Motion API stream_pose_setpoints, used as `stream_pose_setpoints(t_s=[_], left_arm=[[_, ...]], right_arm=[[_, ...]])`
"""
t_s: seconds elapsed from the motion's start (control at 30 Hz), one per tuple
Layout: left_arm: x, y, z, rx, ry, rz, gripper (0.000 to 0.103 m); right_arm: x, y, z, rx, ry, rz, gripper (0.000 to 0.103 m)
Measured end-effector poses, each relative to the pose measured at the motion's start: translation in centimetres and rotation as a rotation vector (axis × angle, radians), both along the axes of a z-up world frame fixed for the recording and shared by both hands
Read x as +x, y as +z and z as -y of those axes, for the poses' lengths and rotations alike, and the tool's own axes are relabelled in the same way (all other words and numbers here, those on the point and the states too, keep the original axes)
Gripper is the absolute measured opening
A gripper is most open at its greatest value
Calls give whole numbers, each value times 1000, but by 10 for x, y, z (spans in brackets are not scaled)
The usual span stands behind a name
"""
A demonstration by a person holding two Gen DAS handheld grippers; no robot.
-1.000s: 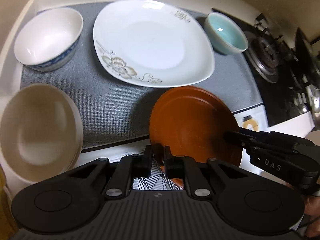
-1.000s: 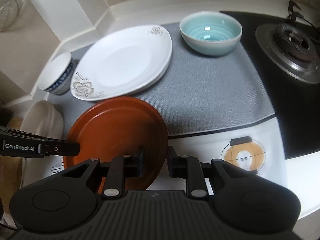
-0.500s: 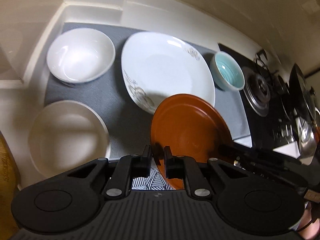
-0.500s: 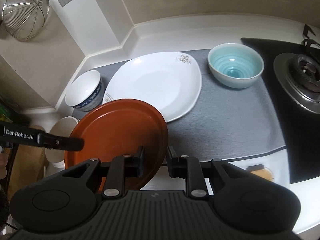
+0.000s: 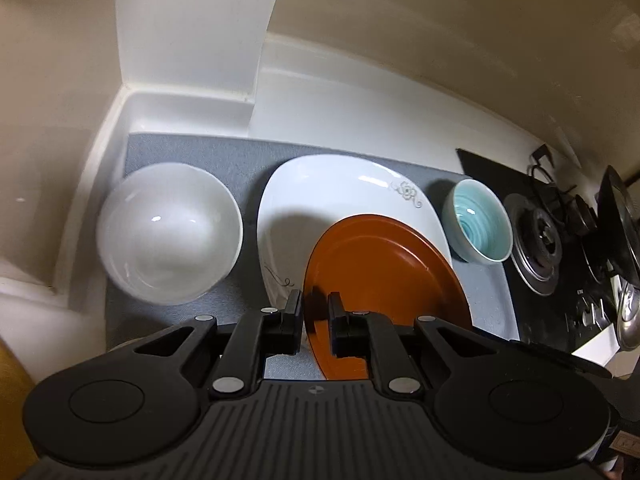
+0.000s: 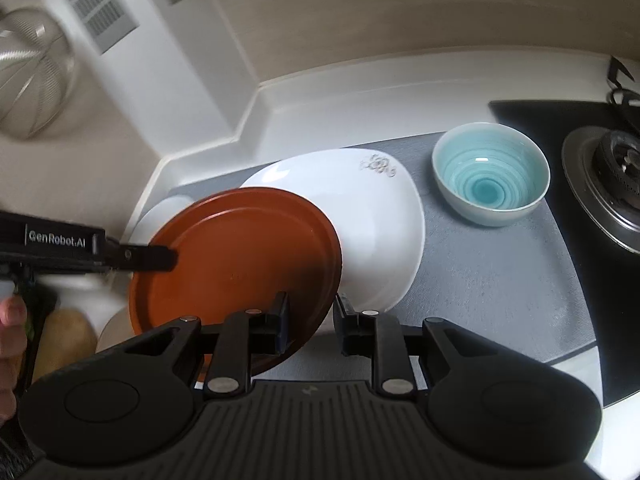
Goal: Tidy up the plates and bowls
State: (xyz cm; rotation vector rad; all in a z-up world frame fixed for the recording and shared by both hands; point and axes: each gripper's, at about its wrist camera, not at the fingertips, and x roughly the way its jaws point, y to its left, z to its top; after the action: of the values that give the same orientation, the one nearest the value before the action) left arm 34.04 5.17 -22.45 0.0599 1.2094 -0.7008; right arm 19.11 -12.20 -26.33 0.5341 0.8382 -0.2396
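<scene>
we hold a round, glossy rust-brown plate (image 6: 240, 264) with a raised rim, tilted in the air above the white flower-patterned plate (image 5: 340, 188) on the grey mat (image 6: 492, 276). our left gripper (image 5: 315, 316) pinches its near edge, and our right gripper (image 6: 310, 320) pinches the opposite rim.

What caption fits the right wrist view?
Two hand-held grippers, left and right, carry a brown plate above a white plate; teal bowl beside.
</scene>
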Motion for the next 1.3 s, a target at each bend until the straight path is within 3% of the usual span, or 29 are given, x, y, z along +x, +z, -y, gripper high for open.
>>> stream_pose_setpoints(t_s=[0.2, 0.27, 0.37, 0.43, 0.7, 0.77, 0.87, 1.03, 1.13, 1.3], left_arm=[[16, -17, 27, 33, -22, 23, 12], [25, -21, 32, 8, 6, -14, 12], [27, -22, 49, -9, -30, 71, 12], [32, -32, 56, -8, -35, 59, 12], [43, -78, 61, 73, -10, 60, 6], [43, -81, 60, 57, -12, 81, 6], [40, -76, 58, 90, -15, 111, 6], [25, -52, 42, 33, -34, 166, 6], [19, -56, 44, 34, -71, 176, 6], [21, -72, 60, 118, -76, 154, 7]], right_arm=[[15, -9, 12, -39, -43, -1, 26], [21, -15, 18, -60, -48, 1, 26], [26, -29, 29, -26, -67, -12, 24], [30, -37, 31, -36, -75, -42, 24], [44, -58, 32, -94, -27, -46, 17], [49, -59, 31, -129, -15, -45, 17], [50, -58, 39, -88, -36, -36, 17], [30, -43, 48, -69, -68, 0, 18], [28, -45, 45, -48, -33, 3, 18], [37, -60, 42, 21, -17, -9, 18]])
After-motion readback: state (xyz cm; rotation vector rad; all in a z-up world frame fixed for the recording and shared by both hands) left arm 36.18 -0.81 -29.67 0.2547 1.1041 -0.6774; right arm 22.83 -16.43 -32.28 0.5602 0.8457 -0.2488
